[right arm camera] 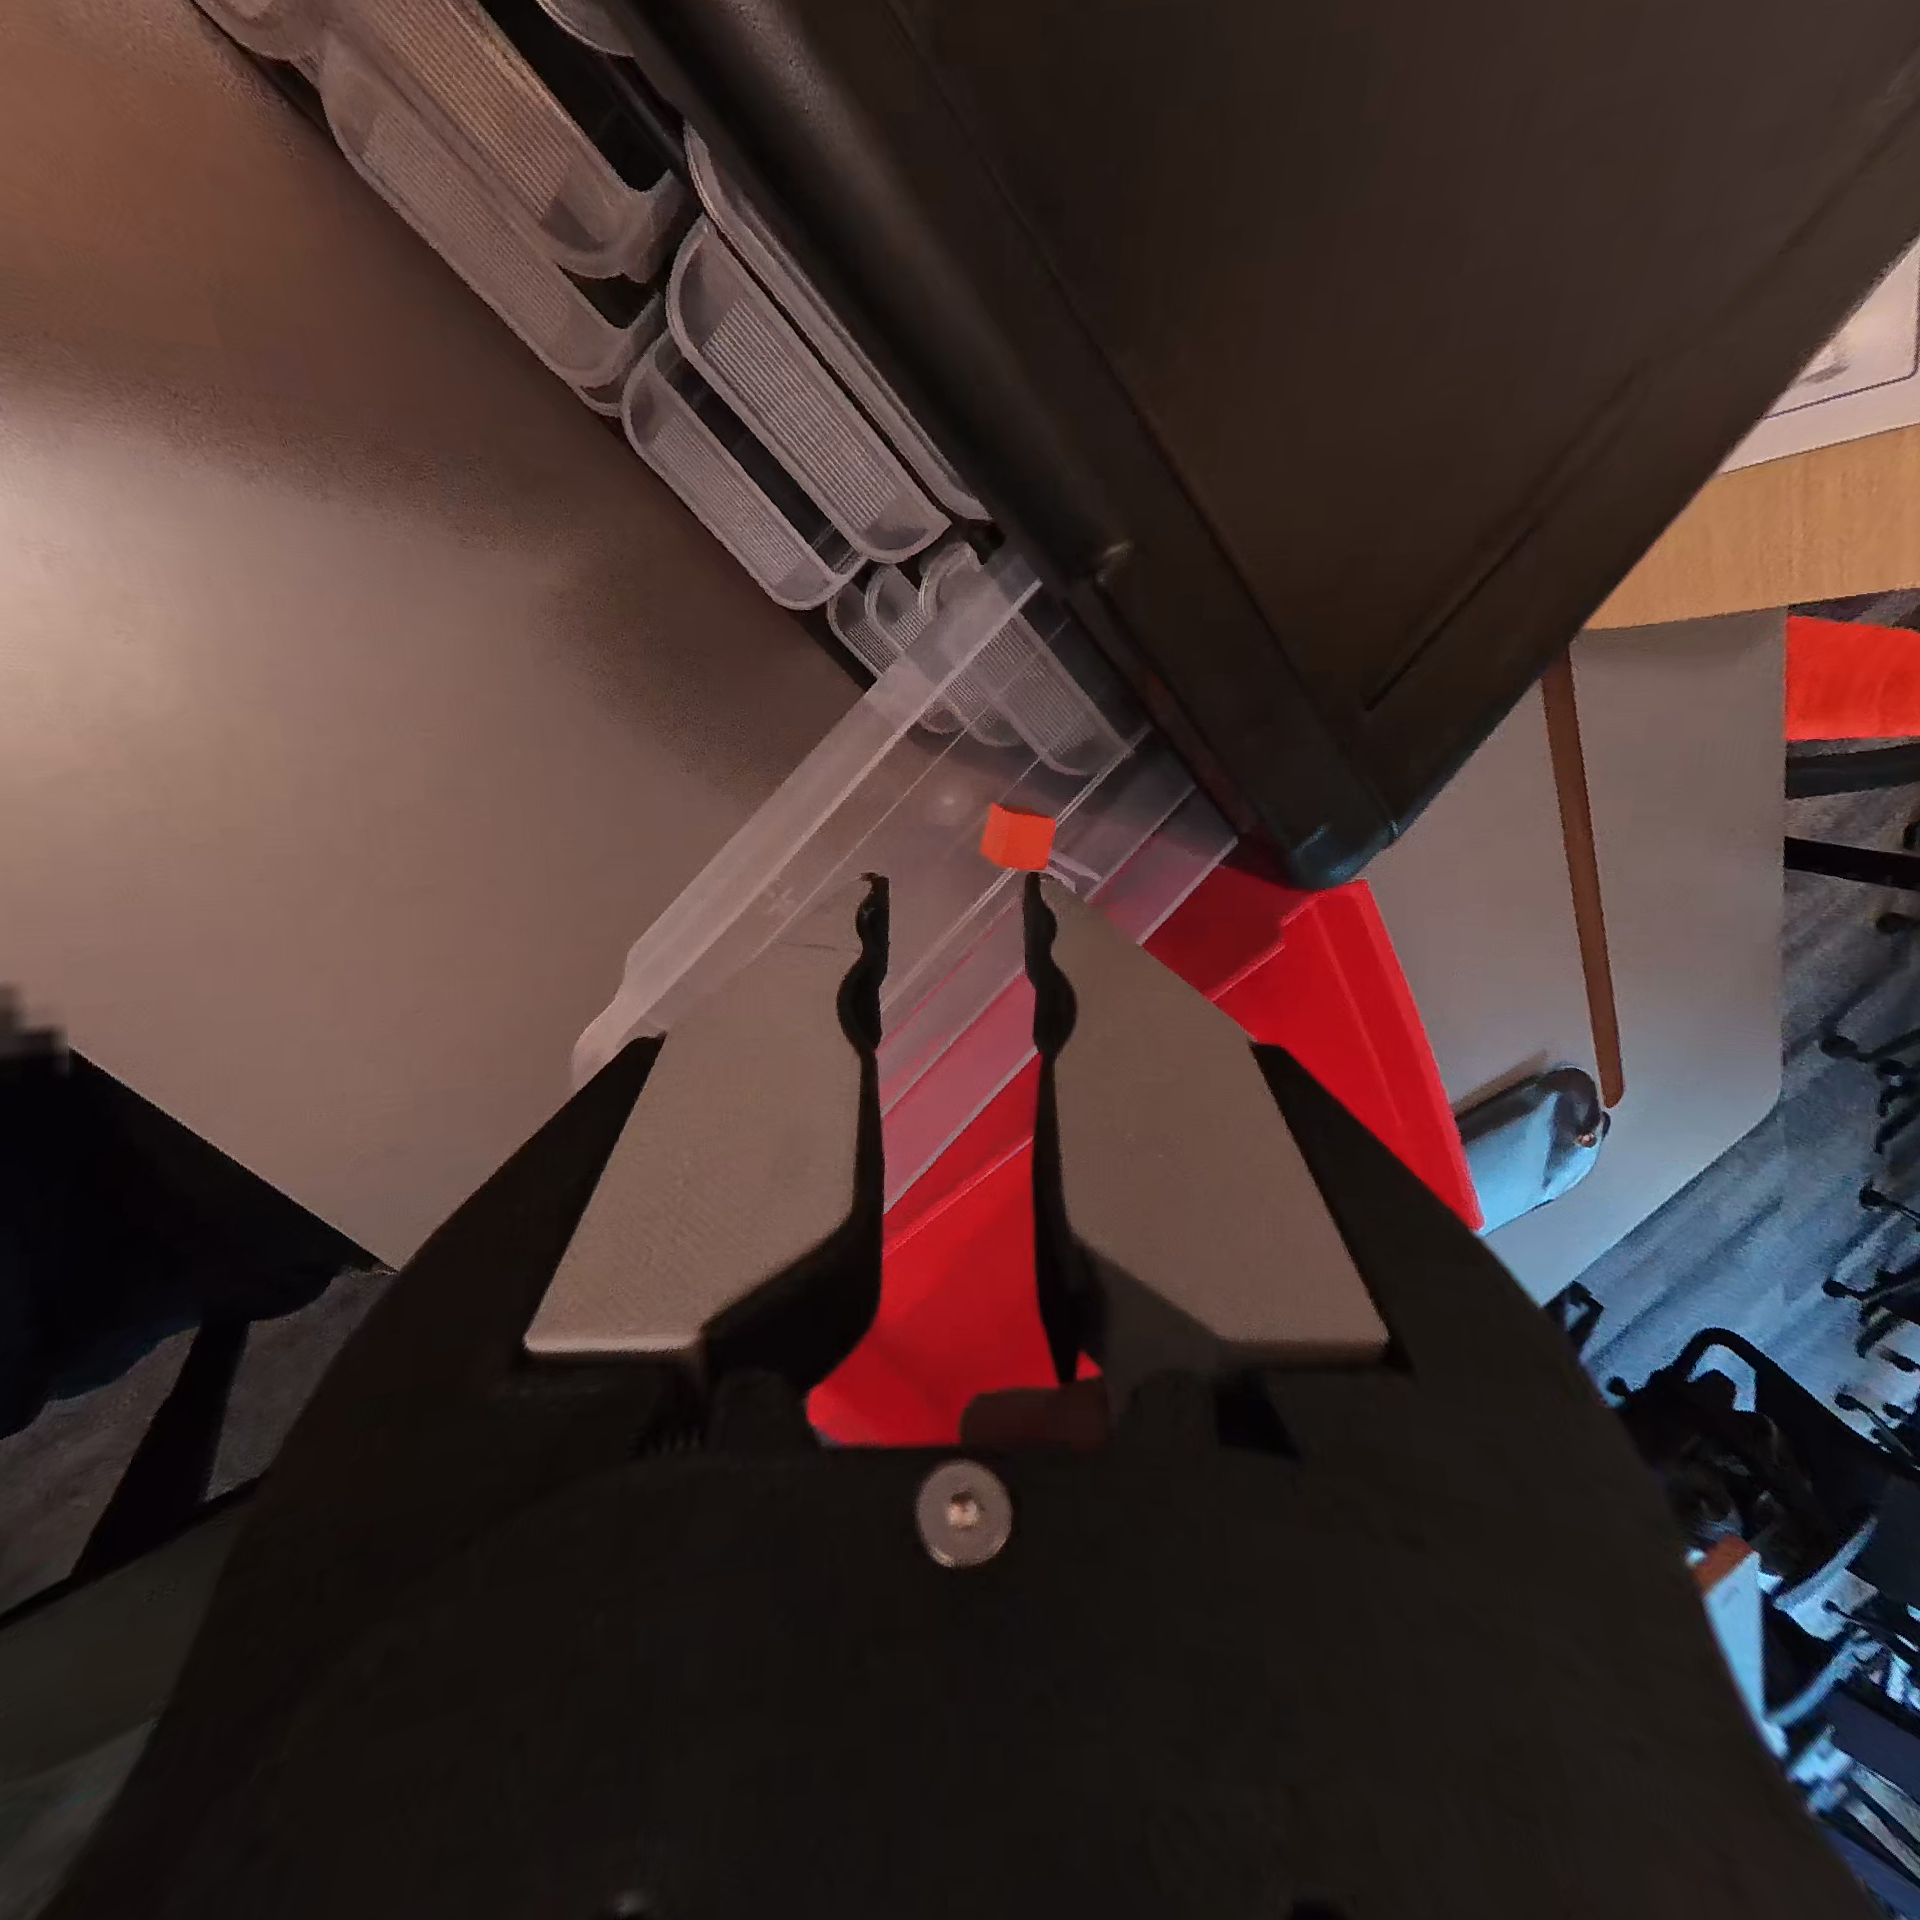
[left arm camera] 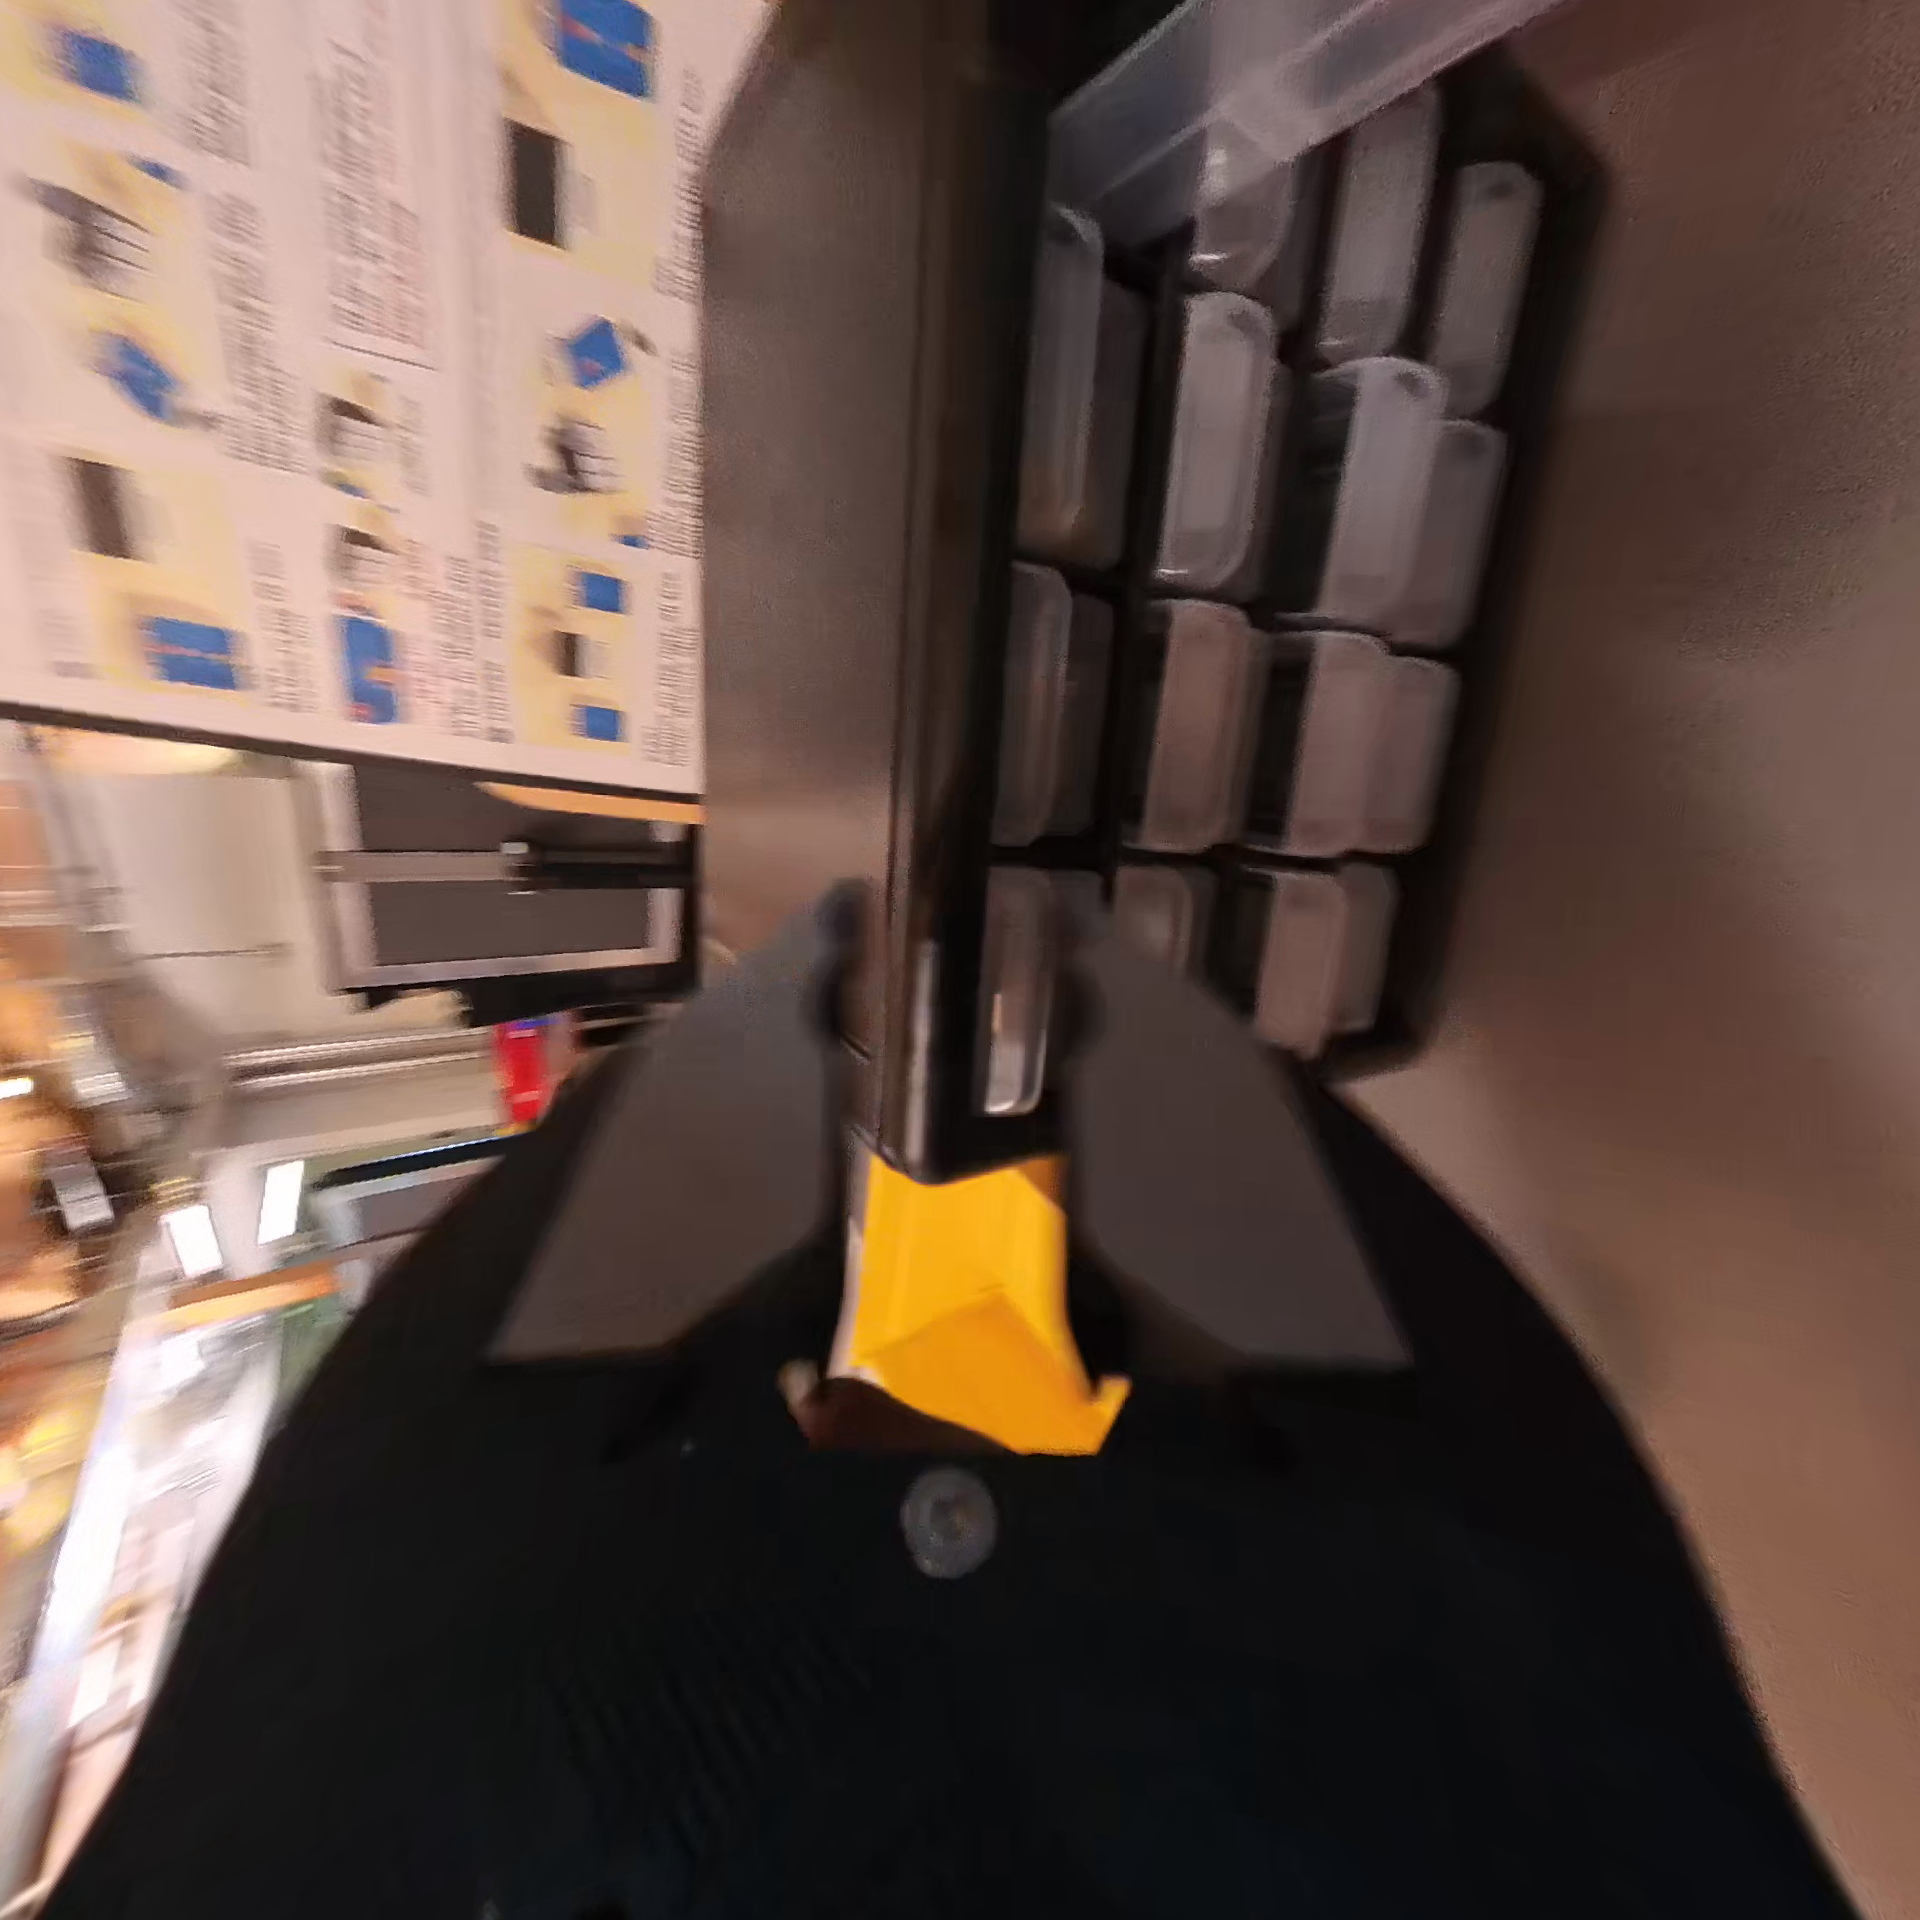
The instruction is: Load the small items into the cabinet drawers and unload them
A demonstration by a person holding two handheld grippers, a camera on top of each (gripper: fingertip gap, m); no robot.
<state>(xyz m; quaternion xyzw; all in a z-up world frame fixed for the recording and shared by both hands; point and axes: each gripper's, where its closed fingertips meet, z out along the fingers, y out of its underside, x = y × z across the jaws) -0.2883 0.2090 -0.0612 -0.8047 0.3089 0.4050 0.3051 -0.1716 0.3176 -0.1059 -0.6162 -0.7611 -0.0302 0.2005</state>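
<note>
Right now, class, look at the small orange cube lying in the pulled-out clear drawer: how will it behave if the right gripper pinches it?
The orange cube looks tiny and solid, so probably light and stiff. Its flat faces suggest it will slide rather than roll. Against the clear drawer, smooth-looking plastic, it may skid away from the open right gripper if nudged off-centre.

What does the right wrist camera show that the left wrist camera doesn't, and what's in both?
Only the right wrist view shows the small orange cube lying in the pulled-out clear drawer, the red bin beneath it, and the open right gripper just short of the cube. Only the left wrist view shows the left gripper clamped on the cabinet's edge, a yellow piece between its fingers, and the poster behind. Both show the black cabinet with its rows of clear drawers.
</note>
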